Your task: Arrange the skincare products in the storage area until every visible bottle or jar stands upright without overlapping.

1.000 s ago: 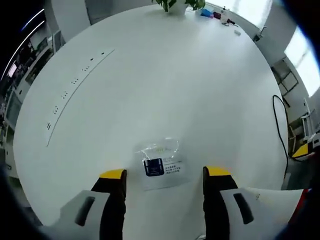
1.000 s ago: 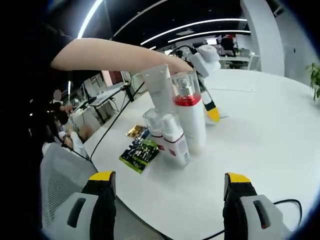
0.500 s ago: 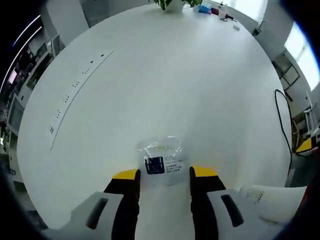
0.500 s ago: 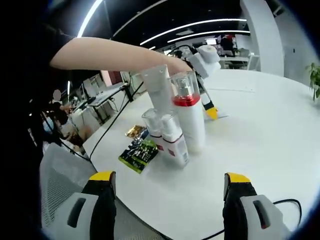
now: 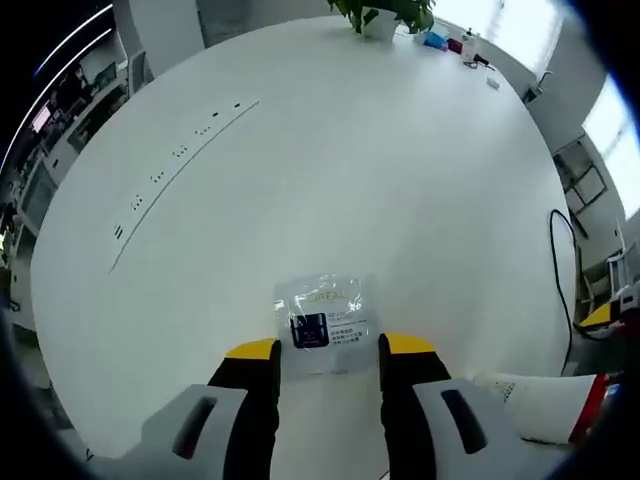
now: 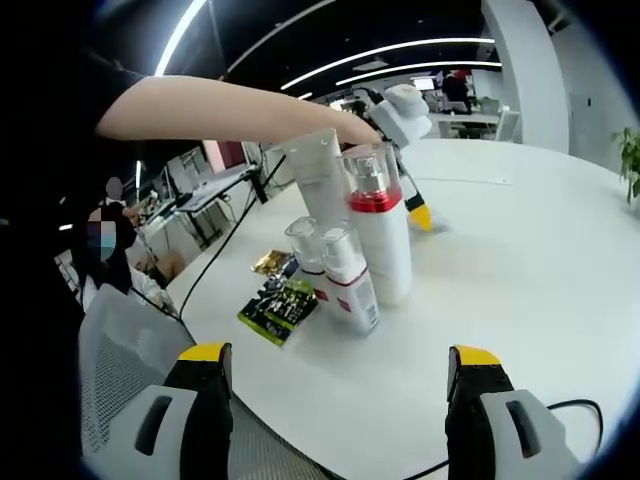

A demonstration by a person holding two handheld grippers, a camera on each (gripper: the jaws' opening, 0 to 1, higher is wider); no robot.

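Just ahead of the left hand-held gripper [image 5: 325, 348] – jaws narrowed, nothing held – a flat sachet [image 5: 323, 323] lies on the surface [image 5: 330, 170], its near edge between the fingertips.

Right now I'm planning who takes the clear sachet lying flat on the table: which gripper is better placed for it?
Left. The left gripper already has the sachet just ahead of its narrowed jaws. The right gripper hangs wide open, facing the upright bottles instead.
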